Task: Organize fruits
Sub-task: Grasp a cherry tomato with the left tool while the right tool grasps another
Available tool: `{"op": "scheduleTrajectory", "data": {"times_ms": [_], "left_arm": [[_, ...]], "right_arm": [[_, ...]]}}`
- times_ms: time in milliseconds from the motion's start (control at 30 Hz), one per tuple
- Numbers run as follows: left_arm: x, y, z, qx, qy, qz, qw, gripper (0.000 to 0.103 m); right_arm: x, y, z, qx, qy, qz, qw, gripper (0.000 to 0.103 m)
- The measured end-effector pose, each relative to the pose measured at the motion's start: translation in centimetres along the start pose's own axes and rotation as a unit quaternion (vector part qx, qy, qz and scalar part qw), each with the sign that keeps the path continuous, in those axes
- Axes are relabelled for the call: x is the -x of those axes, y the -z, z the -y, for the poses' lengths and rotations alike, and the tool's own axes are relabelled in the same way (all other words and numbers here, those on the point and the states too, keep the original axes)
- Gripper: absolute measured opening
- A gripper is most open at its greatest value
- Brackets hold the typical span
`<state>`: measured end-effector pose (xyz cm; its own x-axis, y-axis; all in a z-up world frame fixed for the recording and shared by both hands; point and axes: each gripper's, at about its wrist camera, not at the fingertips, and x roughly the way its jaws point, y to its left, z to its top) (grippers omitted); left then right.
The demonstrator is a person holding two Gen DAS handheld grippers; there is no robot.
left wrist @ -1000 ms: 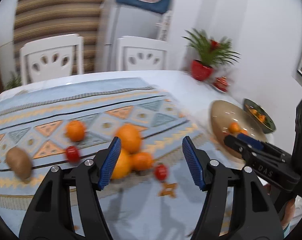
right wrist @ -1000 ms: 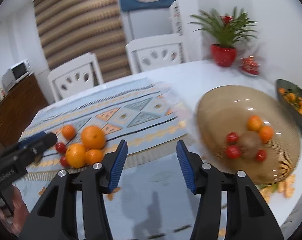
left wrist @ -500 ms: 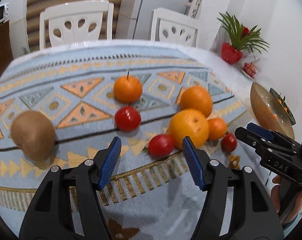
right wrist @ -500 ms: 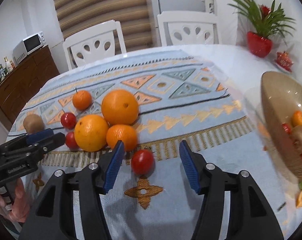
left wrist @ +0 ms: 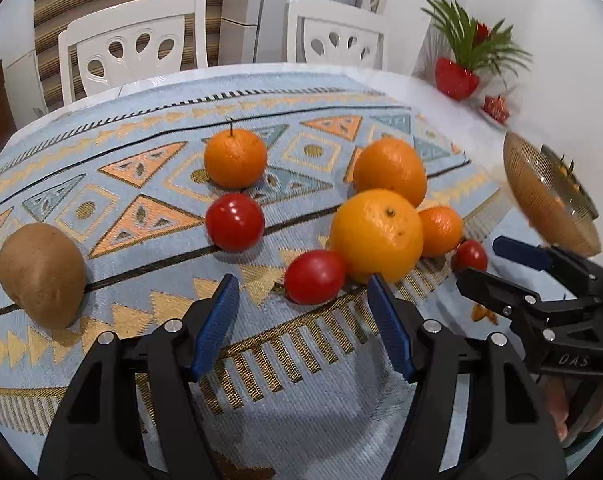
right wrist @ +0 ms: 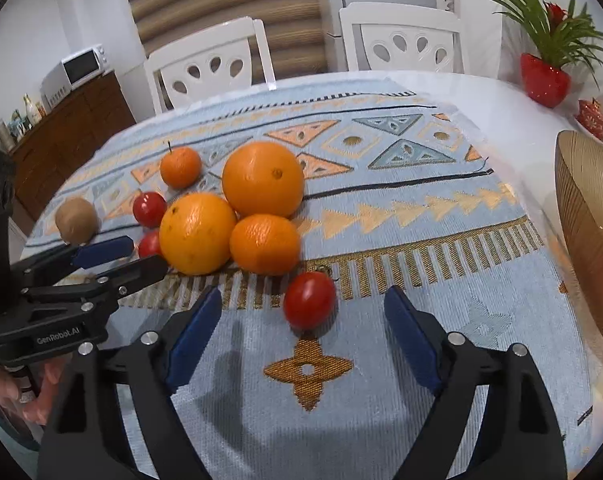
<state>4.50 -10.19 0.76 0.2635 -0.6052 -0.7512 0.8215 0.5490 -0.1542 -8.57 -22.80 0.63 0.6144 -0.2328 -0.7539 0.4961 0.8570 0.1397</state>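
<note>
Fruit lies loose on a blue patterned cloth (left wrist: 149, 184). My left gripper (left wrist: 300, 284) is open, its fingers flanking a red tomato (left wrist: 315, 276) that rests against a big orange (left wrist: 377, 236). A second big orange (left wrist: 389, 170), a mandarin (left wrist: 439, 230), a stemmed tangerine (left wrist: 235, 158), another tomato (left wrist: 234, 222) and a kiwi (left wrist: 41, 274) lie around them. My right gripper (right wrist: 303, 296) is open just before a third tomato (right wrist: 309, 300), in front of the mandarin (right wrist: 265, 244). An amber glass bowl (right wrist: 589, 208) at the right holds an orange fruit.
Two white chairs (right wrist: 209, 68) stand behind the table. A plant in a red pot (right wrist: 545, 80) and a small red ornament (right wrist: 591, 116) sit at the far right. A wooden sideboard with a microwave (right wrist: 77, 68) is at the left. A hand (right wrist: 17, 388) holds the left gripper.
Both grippers have come down and forward onto the fruit cluster. The right one has swung left, away from the bowl. Each now has a tomato at its open fingers.
</note>
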Motion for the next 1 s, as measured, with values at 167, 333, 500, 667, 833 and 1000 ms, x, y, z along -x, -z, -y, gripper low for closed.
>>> {"op": "scheduleTrajectory", "data": {"times_ms": [167, 333, 500, 667, 833, 1000], "left_arm": [[0.0, 0.0, 0.3, -0.008, -0.005, 0.004, 1.0000, 0.067], [-0.1, 0.0, 0.8, -0.022, -0.014, 0.003, 0.9997, 0.067], [-0.1, 0.0, 0.8, -0.023, -0.014, 0.002, 0.9996, 0.067], [-0.2, 0.0, 0.9, -0.026, -0.015, 0.003, 0.9995, 0.065], [-0.1, 0.0, 1.0, -0.030, -0.015, 0.003, 0.9994, 0.064], [-0.1, 0.1, 1.0, -0.032, -0.014, 0.004, 0.9994, 0.062]], "right_arm": [[-0.2, 0.2, -0.4, 0.007, 0.007, -0.003, 1.000, 0.083], [-0.6, 0.2, -0.1, 0.000, 0.013, -0.013, 1.000, 0.074], [-0.8, 0.2, -0.4, 0.008, 0.017, -0.018, 1.000, 0.063], [-0.9, 0.3, -0.5, 0.010, 0.018, -0.020, 1.000, 0.056], [-1.0, 0.3, -0.5, 0.013, 0.020, -0.022, 0.999, 0.054], [-1.1, 0.4, -0.7, 0.015, 0.023, -0.023, 0.999, 0.046]]}}
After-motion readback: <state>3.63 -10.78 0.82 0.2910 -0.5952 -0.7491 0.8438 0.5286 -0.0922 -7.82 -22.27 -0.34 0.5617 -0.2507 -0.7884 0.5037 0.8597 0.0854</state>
